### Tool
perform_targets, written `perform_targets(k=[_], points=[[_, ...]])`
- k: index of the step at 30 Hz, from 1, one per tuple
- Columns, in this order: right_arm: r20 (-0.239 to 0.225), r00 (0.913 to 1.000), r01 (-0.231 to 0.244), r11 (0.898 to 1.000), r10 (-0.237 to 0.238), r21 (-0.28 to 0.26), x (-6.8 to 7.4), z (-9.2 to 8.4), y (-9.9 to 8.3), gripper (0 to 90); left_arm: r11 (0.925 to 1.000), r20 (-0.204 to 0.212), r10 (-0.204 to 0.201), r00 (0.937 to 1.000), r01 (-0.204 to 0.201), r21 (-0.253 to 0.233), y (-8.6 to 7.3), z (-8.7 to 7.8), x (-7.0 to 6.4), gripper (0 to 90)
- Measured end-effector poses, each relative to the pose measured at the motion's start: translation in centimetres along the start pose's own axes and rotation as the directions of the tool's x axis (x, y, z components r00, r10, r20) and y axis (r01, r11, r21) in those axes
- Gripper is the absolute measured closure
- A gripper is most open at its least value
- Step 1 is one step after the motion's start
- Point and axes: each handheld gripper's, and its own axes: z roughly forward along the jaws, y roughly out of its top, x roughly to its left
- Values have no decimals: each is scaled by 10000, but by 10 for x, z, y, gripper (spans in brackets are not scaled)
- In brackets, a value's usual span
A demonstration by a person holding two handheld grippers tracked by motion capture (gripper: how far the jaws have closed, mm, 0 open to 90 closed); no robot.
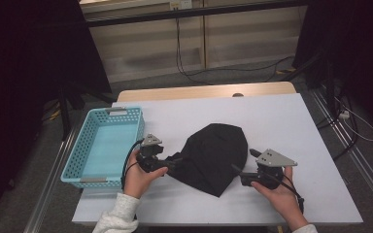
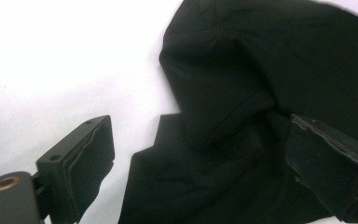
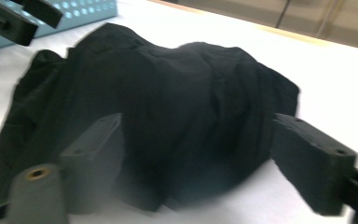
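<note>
A crumpled black cloth [image 1: 213,153] lies in the middle of the white table [image 1: 286,126]. My left gripper [image 1: 173,162] sits at the cloth's left edge, held in a hand and pointing right. In the left gripper view its jaws [image 2: 200,163] stand wide apart, with folds of the cloth [image 2: 261,70] lying between them but not pinched. My right gripper [image 1: 243,161] is at the cloth's lower right side, pointing left. Its jaws [image 3: 205,163] stand apart around the near bulge of the cloth [image 3: 177,93], and the pads do not visibly squeeze it.
A teal perforated basket [image 1: 104,145] stands empty on the table's left edge, just behind the left hand. Bare white surface lies to the right of and behind the cloth. Cables trail on the floor beyond the table.
</note>
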Motion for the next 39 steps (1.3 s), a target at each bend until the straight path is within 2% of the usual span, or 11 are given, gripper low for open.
perform_targets(k=[3,6,11,13,15,18,21,23,28,34,39], points=[[-164,9999,22,10000,-20,95,2,6,3,255,10000,-32,-94,10000,94,-27,0,-1,1,91],[-258,9997,23,9991,-12,419,6,16,5,343,9999,-25,-159,9999,159,-28,-1,-2,1,91],[-558,9976,450,9947,-399,925,10,28,5,670,9999,-233,-122,9997,120,-122,-1,-4,1,89],[-724,9967,444,9937,-370,1032,9,30,5,801,9996,-170,-228,9996,226,-162,-2,-5,2,89],[-815,9961,440,9929,-351,1106,6,31,5,874,9993,-173,-322,9993,319,-189,-3,-6,3,90],[-961,9944,549,9922,-442,1118,4,27,7,893,9989,-212,-397,9990,392,-245,-3,-8,4,89],[-892,9956,367,9950,-284,931,-3,18,9,894,9991,-202,-338,9992,333,-258,-2,-8,2,89],[-749,9971,216,9961,-152,855,-12,8,8,895,9989,-165,-356,9992,351,-300,-1,-8,1,89],[-336,9991,-206,9928,248,1176,-33,-10,-6,895,9991,-105,-348,9993,345,-245,-1,-4,-1,89],[136,9995,-293,9866,274,1605,-44,-14,-17,890,9997,-68,-244,9997,244,-95,-1,1,-3,89],[185,9998,-103,9842,72,1766,-46,-16,-19,883,9999,-59,-138,9999,138,-45,-1,3,-4,89]])
